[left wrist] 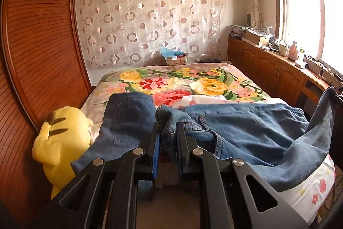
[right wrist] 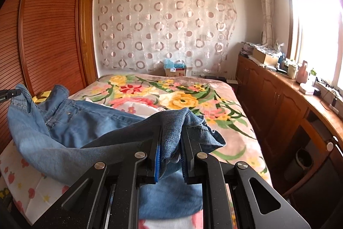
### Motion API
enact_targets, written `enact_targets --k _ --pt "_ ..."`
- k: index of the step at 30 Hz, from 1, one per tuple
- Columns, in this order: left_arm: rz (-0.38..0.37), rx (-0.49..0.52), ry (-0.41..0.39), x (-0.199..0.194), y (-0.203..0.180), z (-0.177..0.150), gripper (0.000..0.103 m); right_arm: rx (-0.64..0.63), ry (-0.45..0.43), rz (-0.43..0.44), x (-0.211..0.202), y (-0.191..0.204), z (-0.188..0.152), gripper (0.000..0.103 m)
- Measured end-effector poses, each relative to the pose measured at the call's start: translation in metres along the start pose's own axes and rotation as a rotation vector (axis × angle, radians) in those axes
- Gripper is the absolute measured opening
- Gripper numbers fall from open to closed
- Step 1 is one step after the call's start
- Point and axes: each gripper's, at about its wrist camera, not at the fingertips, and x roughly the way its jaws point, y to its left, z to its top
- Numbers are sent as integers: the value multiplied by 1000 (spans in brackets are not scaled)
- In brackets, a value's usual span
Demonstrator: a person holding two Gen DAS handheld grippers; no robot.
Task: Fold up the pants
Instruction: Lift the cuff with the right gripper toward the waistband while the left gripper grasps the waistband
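Blue denim pants (left wrist: 246, 130) hang stretched across the near end of the bed (left wrist: 171, 83), lifted at both ends. My left gripper (left wrist: 168, 128) is shut on the waistband end, with studded denim bunched between its black fingers (left wrist: 153, 143). In the right wrist view the pants (right wrist: 85, 121) sag toward the left, and my right gripper (right wrist: 170, 132) is shut on a folded wad of the leg end. The left gripper's tip (right wrist: 10, 93) shows at the far left, pinching the other end. At the right edge of the left wrist view, a strip of denim rises to the right gripper (left wrist: 338, 98).
A yellow plush toy (left wrist: 62, 138) sits at the bed's left side against the wooden wardrobe (left wrist: 42, 46). A white printed sheet (left wrist: 317, 186) lies under the pants. Low wooden cabinets (right wrist: 278, 104) with clutter on top run along the right. A cardboard box (left wrist: 175, 59) stands behind the bed.
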Motion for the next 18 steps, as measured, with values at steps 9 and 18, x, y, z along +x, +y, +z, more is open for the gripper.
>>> enact_targets --k 9,18 --pt "15 20 23 56 -2 35 14 28 41 -25 32 -13 18 15" --pt "18 11 120 132 -7 35 14 36 167 -63 86 -8 19 15"
